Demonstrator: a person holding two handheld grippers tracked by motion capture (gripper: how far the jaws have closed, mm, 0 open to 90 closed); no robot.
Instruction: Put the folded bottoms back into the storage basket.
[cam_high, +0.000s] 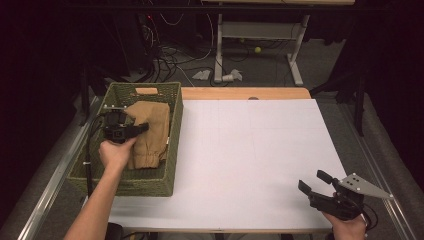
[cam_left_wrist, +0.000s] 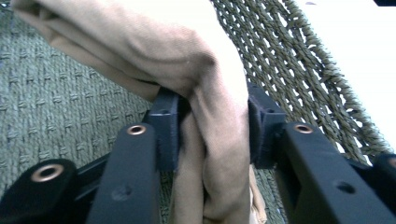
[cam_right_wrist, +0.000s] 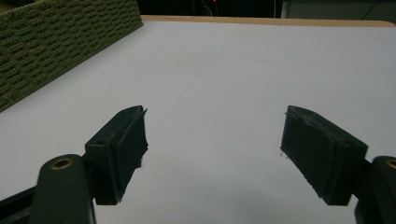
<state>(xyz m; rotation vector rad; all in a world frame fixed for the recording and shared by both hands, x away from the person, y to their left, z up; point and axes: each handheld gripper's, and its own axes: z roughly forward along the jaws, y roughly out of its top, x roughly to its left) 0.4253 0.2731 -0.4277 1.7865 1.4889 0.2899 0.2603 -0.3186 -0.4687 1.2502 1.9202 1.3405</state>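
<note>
A tan folded garment (cam_high: 150, 131) lies inside the green woven basket (cam_high: 168, 170) at the table's left. My left gripper (cam_high: 142, 128) reaches into the basket over the garment. In the left gripper view its jaws pinch a bunched fold of the tan cloth (cam_left_wrist: 219, 135), lifted above the basket's woven floor (cam_left_wrist: 56, 93). My right gripper (cam_high: 316, 182) rests near the table's front right corner, held in a hand, jaws wide apart. The right gripper view has its fingertips (cam_right_wrist: 212, 154) spread over bare white tabletop with nothing between them.
A white sheet (cam_high: 250, 160) covers the table, with a wooden edge (cam_high: 245, 93) at the back. The basket's wall (cam_right_wrist: 51, 42) rises at the far left of the right gripper view. Behind the table lie cables, a desk frame and a small yellow ball (cam_high: 258, 49).
</note>
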